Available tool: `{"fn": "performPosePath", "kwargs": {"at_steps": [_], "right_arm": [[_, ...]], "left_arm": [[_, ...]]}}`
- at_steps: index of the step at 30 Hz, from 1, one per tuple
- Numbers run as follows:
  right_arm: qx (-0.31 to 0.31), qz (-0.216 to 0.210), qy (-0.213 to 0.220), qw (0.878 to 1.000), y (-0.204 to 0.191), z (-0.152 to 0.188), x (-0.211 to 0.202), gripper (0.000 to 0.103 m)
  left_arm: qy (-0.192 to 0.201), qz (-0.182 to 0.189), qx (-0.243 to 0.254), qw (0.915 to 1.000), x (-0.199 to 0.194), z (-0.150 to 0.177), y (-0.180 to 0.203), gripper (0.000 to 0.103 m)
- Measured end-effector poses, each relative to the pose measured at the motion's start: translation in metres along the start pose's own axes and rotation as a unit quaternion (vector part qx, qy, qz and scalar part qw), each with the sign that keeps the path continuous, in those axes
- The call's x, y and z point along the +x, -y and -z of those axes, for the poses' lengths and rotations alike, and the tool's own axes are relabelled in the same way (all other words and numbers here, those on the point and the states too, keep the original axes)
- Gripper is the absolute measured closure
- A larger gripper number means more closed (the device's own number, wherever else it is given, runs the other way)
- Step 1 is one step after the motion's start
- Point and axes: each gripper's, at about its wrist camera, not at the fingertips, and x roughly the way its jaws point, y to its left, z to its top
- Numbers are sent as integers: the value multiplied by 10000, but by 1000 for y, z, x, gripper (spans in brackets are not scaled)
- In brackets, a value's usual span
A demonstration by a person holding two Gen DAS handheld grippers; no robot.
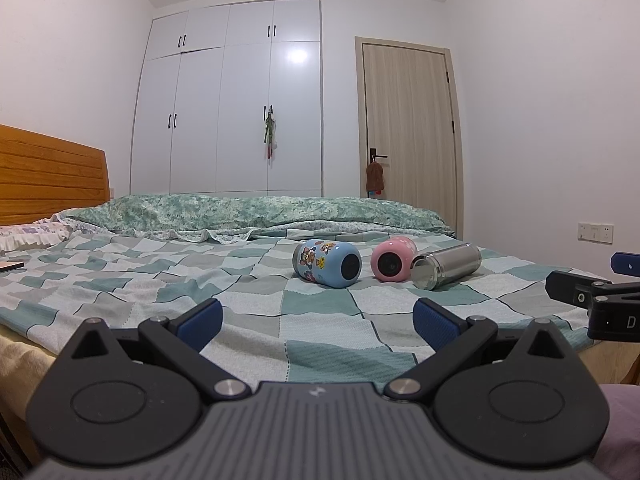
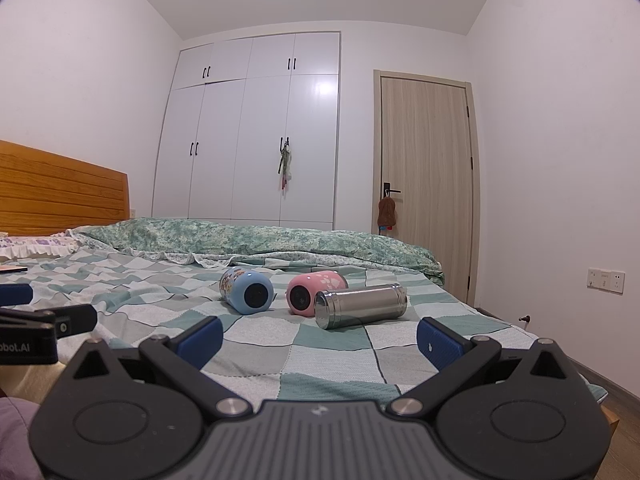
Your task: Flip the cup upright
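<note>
Black tool (image 1: 318,322), blue ribbed pads (image 1: 434,320), silver pivot screws (image 1: 230,387)

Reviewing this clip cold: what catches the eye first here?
Three cups lie on their sides mid-bed on the checked blanket: a blue cartoon cup, a pink cup and a steel cup, left to right. Both grippers, left and right, hover open before them.

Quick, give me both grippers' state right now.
Left gripper: open, holding nothing, short of the cups.
Right gripper: open, holding nothing.
</note>
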Motion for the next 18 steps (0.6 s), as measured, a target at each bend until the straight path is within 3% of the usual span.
{"fn": "performPosePath", "kwargs": {"at_steps": [18], "right_arm": [[-6,0,1,10000,0,0,0,0]], "left_arm": [[8,3,-5,10000,-1,0,0,0]]}}
